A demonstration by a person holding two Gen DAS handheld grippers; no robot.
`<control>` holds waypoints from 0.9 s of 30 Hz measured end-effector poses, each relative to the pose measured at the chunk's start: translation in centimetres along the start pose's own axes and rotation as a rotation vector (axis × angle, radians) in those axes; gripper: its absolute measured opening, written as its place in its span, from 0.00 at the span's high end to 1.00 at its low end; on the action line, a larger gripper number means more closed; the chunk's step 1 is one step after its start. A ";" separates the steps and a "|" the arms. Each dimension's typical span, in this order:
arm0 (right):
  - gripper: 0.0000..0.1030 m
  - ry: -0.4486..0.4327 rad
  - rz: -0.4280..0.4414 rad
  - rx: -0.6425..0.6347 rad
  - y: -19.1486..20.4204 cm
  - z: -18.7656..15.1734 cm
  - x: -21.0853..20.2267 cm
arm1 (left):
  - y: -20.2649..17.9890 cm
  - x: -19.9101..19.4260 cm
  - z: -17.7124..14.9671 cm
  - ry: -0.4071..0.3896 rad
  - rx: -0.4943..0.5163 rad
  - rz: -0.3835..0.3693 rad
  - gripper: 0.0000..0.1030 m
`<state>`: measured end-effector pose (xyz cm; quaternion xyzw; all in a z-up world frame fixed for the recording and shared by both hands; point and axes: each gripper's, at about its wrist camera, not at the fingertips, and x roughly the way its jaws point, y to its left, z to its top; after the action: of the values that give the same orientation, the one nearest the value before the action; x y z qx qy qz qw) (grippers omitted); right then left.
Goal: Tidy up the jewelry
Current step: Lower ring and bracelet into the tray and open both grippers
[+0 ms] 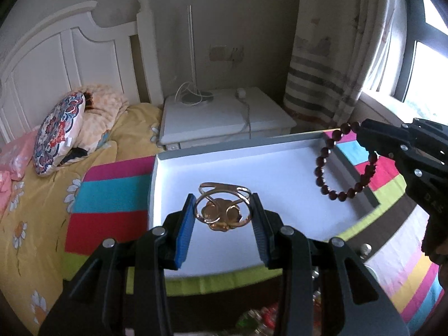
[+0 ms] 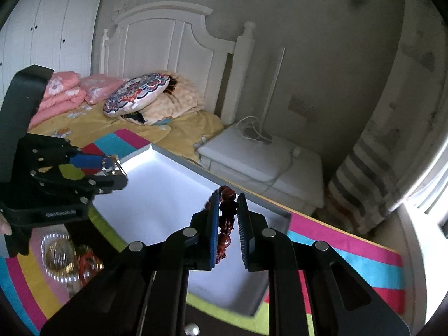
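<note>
- L gripper [image 1: 224, 218], lower centre of left wrist view: black jaws w/ ribbed blue pads, part-open, clamped on a gold-tone bangle [image 1: 222, 208]. Shiny metal, openwork loops plus a flat flower-shaped plate. It hangs above the tray's white floor, not touching it.
- Same gripper shows at mid left of right wrist view [image 2: 112, 168], a glint of metal at its tips.
- R gripper [image 2: 227, 221], lower centre of right wrist view: jaws nearly closed, pads pinching a bead bracelet [image 2: 225, 224]. Round, glossy dark-red beads on a string.
- In left wrist view the R gripper [image 1: 364, 137] comes in from the right edge; the bracelet [image 1: 333, 173] dangles from it as an open loop over the tray's right wall.
- Tray [image 1: 280, 140]: shallow rectangular box, smooth white floor, thin grey walls. Sits on a striped cloth [image 1: 112, 193] w/ flat bands of magenta, cyan, red, lime, brown.
- Lower left of right wrist view: more jewelry [image 2: 60, 254] on the cloth. A gold disc ringed w/ small sparkly stones, red pieces beside it; blurry, can't tell more.
- Background, upper left of left wrist view: white panelled headboard [image 1: 56, 53], round floral-print cushion [image 1: 58, 131], yellow daisy-print quilt [image 1: 33, 224].
- White bedside cabinet [image 1: 221, 114] w/ cables behind the tray; striped curtain [image 1: 322, 84] upper right.
</note>
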<state>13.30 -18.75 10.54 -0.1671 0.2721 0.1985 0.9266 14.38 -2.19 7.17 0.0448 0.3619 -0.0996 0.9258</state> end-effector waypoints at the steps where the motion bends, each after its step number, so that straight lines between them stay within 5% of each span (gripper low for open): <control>1: 0.84 0.002 0.012 0.017 -0.2 0.2 0.7 | 0.2 0.5 0.3 0.005 0.009 0.008 0.63; 6: 0.83 0.074 0.096 0.227 -3.4 0.0 4.6 | 1.2 3.4 1.4 0.059 0.050 0.013 0.62; 8: 0.78 0.178 0.126 0.346 -5.2 -1.1 6.7 | 1.8 4.6 1.5 0.088 0.057 -0.005 0.50; 9: 0.77 0.215 0.150 0.396 -5.8 -2.0 7.3 | 2.1 5.1 1.4 0.094 0.060 0.017 0.34; 19: 0.77 0.338 0.160 0.392 -4.2 -6.2 7.6 | 1.7 6.6 -0.9 0.146 0.120 0.051 0.31; 27: 0.74 0.354 0.106 0.288 -0.8 -7.6 4.8 | 1.3 5.3 -3.7 0.206 0.140 0.099 0.33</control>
<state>14.07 -21.28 1.87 -0.0508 0.4643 0.1738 0.8670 16.00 -1.11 0.83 0.1372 0.4446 -0.0737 0.8821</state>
